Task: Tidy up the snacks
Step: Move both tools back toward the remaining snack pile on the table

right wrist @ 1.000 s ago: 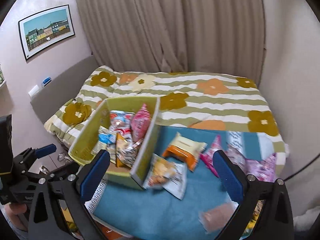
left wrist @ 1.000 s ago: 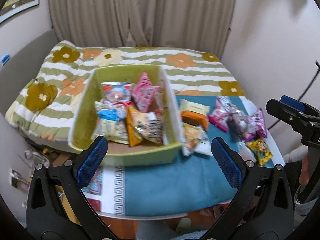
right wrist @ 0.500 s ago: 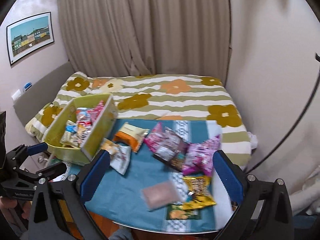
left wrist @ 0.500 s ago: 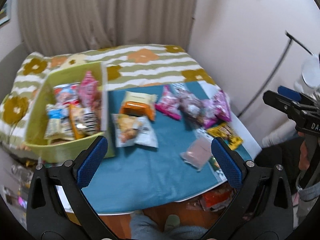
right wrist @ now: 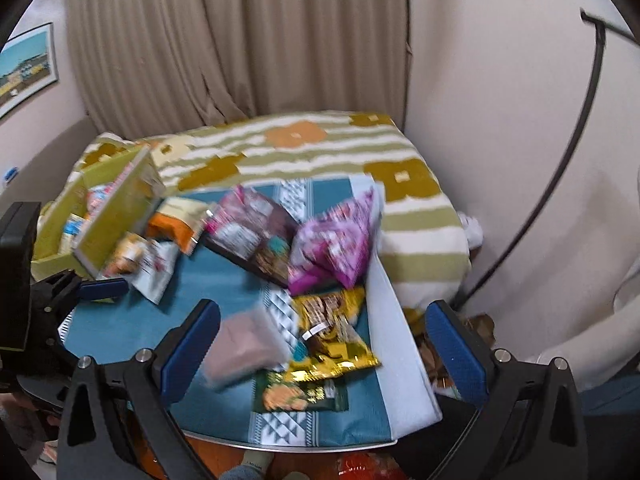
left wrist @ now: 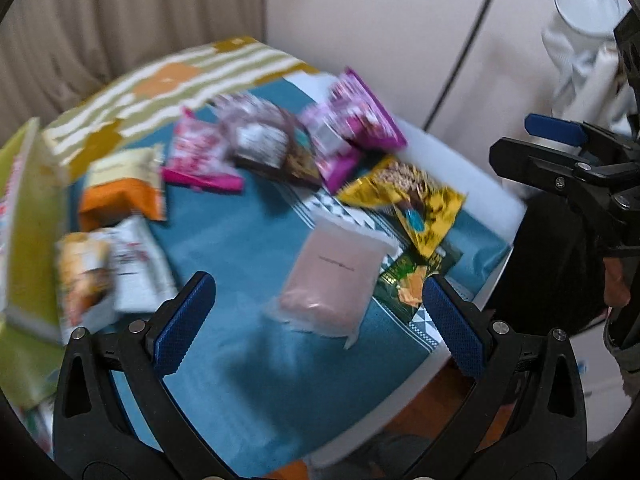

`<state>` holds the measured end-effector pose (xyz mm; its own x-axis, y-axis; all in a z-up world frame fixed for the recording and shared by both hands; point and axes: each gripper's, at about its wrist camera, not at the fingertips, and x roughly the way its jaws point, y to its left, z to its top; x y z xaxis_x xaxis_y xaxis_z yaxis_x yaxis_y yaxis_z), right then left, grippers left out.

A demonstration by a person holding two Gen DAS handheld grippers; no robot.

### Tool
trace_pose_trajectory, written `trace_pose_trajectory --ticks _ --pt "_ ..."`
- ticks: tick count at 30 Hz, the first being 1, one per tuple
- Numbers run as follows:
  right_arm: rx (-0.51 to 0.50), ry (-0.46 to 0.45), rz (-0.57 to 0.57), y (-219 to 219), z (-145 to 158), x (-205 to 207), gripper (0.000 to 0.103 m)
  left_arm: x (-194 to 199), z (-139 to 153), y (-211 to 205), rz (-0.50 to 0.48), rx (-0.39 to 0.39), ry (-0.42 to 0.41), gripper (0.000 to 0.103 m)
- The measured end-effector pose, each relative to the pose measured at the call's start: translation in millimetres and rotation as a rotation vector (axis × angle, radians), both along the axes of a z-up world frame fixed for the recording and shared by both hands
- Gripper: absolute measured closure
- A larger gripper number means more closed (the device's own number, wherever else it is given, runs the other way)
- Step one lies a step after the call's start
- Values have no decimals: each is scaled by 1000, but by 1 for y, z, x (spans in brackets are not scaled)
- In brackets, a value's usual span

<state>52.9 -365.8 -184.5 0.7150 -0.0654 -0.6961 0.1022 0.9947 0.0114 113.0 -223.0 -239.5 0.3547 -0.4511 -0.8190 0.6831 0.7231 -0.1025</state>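
Observation:
Several snack packets lie on a table with a teal cloth [left wrist: 224,240]. A pale pink packet [left wrist: 334,280] lies just ahead of my open, empty left gripper [left wrist: 316,320]; it also shows in the right wrist view [right wrist: 244,344]. Beside it lie a yellow packet [left wrist: 416,200] and a green packet [left wrist: 412,284]. Purple packets [right wrist: 336,240], a pink one [left wrist: 200,156], an orange-and-cream one [left wrist: 124,188] and a white one [left wrist: 108,268] lie further back. A green box [right wrist: 116,204] with snacks stands at the left. My right gripper [right wrist: 324,348] is open and empty above the yellow packet [right wrist: 332,332].
A bed with a striped flower cover [right wrist: 304,148] lies behind the table. A curtain [right wrist: 240,40] and a wall with a black cable [right wrist: 568,160] are behind. The table's front edge [right wrist: 304,446] is close to me.
Both grippers have swung right, away from the green box, and come closer to the table. The pink, yellow and green packets now lie in front of them.

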Motion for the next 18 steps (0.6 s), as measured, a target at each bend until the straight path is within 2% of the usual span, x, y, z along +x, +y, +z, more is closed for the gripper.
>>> trace_pose_trajectory --ticks 8,12,18 --pt "-17 73 -43 -6 -49 8 1 16 -53 -30 -100 48 69 3" --pt "-40 96 -35 -3 -63 16 1 23 -69 -38 -133 72 88 7" --pt "-62 123 -19 2 -80 28 1 26 -83 -49 -183 108 86 7"
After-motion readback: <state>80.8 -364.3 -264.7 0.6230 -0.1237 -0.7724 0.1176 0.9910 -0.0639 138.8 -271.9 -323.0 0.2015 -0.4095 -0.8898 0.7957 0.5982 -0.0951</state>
